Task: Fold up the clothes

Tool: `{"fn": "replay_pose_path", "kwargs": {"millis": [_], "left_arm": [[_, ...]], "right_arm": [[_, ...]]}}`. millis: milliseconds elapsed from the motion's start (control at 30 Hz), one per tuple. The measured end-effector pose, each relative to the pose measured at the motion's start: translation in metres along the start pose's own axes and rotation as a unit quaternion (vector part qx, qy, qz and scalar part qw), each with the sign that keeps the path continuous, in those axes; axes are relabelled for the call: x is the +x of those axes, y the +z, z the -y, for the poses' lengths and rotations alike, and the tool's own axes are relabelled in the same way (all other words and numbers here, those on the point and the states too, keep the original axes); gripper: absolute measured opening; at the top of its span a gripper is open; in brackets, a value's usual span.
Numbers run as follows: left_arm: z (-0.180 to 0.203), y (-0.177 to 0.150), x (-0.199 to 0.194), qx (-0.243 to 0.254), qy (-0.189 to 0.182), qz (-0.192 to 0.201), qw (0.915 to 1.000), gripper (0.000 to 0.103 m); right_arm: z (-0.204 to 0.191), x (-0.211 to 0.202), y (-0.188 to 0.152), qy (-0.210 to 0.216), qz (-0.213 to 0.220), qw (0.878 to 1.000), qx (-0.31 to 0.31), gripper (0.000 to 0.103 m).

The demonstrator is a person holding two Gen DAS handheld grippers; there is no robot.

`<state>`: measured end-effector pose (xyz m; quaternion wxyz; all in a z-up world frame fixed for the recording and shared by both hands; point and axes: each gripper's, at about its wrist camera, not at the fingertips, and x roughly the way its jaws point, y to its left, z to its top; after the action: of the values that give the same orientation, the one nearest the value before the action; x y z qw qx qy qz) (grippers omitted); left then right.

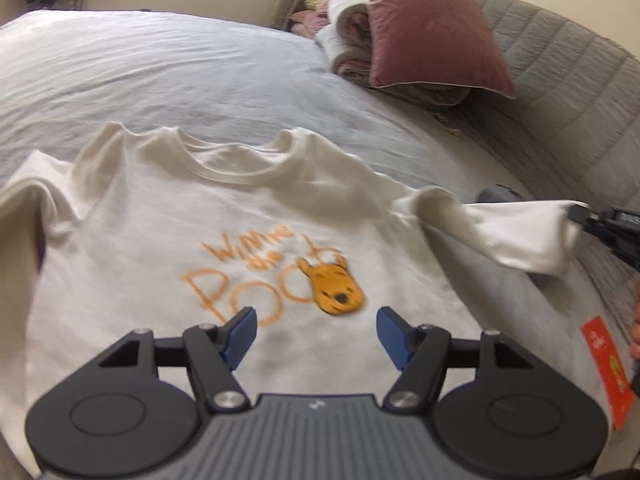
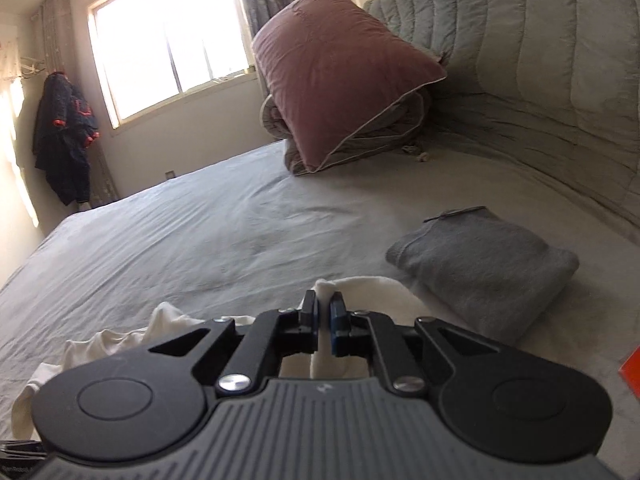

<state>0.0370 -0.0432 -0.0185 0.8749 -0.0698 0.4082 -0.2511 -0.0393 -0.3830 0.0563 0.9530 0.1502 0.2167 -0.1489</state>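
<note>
Left wrist view: right claw clenched on t-shirt sleeve, lifting it off bed to fold inward; left claw released above the hem.

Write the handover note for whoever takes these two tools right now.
Right tool: shut on the sleeve of the white Winnie the Pooh T-shirt, lifted off the bed.
Left tool: open, empty, over the shirt's chest print.
T-shirt lies print-up, spread flat on the grey sheet. A folded grey towel sits to the right, near the pink pillow.
Done: shirt laid out, sleeve gripped.
Left: fold both sleeves in, then fold the body.
</note>
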Motion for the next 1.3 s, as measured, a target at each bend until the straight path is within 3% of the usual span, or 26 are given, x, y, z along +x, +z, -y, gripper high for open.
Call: {"fn": "replay_pose_path", "kwargs": {"millis": [200, 400, 500, 567, 633, 667, 833, 1000, 1200, 1300], "left_arm": [[-0.009, 0.052, 0.027, 0.045, 0.051, 0.010, 0.9976, 0.067], [-0.017, 0.099, 0.078, 0.054, 0.065, 0.023, 0.9962, 0.067], [-0.020, 0.118, 0.105, 0.058, 0.068, 0.027, 0.9956, 0.067], [-0.025, 0.129, 0.119, 0.054, 0.061, 0.030, 0.9962, 0.067], [-0.030, 0.139, 0.132, 0.044, 0.051, 0.034, 0.9971, 0.067], [-0.033, 0.145, 0.138, 0.038, 0.044, 0.037, 0.9976, 0.067], [-0.041, 0.164, 0.167, 0.023, -0.018, 0.012, 0.9995, 0.062], [-0.038, 0.169, 0.181, 0.033, -0.052, -0.014, 0.9980, 0.049], [-0.037, 0.168, 0.188, 0.045, -0.070, -0.041, 0.9957, 0.038], [-0.033, 0.165, 0.189, 0.060, -0.072, -0.046, 0.9946, 0.037]], "right_arm": [[0.024, 0.039, 0.001, -0.105, -0.011, 0.990, -0.096, 0.007], [0.053, 0.089, -0.022, -0.141, -0.063, 0.977, -0.146, 0.007], [0.063, 0.098, -0.026, -0.130, -0.081, 0.976, -0.156, 0.007], [0.067, 0.095, -0.024, -0.119, -0.078, 0.978, -0.150, 0.018], [0.066, 0.089, -0.017, -0.106, -0.067, 0.981, -0.150, 0.038], [0.065, 0.087, -0.014, -0.097, -0.059, 0.982, -0.154, 0.041], [0.045, 0.099, 0.004, 0.014, -0.059, 0.986, -0.155, 0.041], [0.020, 0.144, -0.002, 0.089, -0.104, 0.975, -0.175, 0.041], [0.018, 0.182, -0.020, 0.094, -0.154, 0.964, -0.194, 0.041], [0.020, 0.182, -0.029, 0.102, -0.153, 0.963, -0.195, 0.031]]}}
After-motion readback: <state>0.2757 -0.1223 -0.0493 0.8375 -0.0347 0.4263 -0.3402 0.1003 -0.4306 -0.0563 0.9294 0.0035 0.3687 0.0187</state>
